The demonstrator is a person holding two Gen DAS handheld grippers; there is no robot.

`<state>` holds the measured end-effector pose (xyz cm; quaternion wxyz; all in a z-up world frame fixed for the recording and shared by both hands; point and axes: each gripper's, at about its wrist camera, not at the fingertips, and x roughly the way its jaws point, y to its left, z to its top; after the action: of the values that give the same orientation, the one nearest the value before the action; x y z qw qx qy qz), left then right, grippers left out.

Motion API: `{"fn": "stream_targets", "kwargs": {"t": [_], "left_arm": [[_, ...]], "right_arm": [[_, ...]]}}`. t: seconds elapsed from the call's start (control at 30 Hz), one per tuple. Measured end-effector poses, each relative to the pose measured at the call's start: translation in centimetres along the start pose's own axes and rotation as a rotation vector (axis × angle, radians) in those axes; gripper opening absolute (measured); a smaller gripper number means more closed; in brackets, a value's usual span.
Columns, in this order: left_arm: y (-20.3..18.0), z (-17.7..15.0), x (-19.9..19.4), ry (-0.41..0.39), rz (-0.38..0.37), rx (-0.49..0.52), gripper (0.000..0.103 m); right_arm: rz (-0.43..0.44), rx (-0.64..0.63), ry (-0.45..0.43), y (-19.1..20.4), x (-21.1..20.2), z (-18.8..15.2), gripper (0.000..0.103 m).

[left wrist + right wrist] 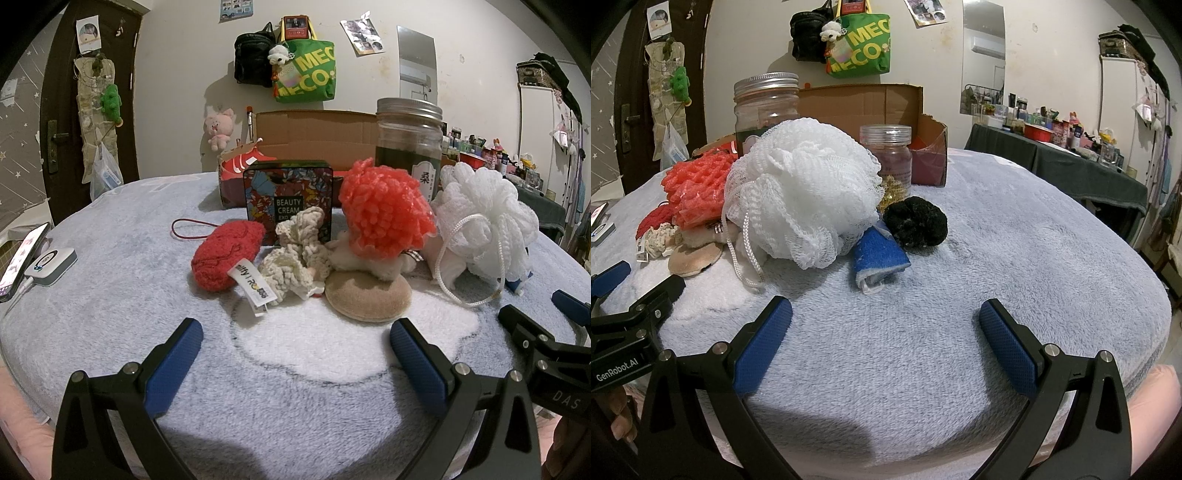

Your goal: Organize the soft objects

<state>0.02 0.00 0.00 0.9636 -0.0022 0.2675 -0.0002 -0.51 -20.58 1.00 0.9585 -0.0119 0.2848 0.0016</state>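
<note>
A: Far left on blanket (110,314): red plush (225,256), then cream knit (295,254), tan puff (367,295), white loofah (487,221).
B: Left gripper (295,354) & right gripper (886,332) both wide open, nothing held. Approach low, pinch plush mid-body, avoid tag.

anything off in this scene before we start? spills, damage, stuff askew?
No spills. The soft items sit in a loose heap: the white mesh pouf leans over the rolled blue cloth, its cord trailing on the blanket. The cardboard box has a torn, bent side flap. Both grippers are open and empty.
</note>
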Motion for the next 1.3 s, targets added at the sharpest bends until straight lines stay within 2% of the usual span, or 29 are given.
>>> {"fn": "stream_targets", "kwargs": {"t": [1.3], "left_arm": [[0.04, 0.02, -0.06, 0.001, -0.007, -0.003, 0.103]], "right_arm": [[0.003, -0.001, -0.004, -0.13, 0.01, 0.00, 0.103]]}}
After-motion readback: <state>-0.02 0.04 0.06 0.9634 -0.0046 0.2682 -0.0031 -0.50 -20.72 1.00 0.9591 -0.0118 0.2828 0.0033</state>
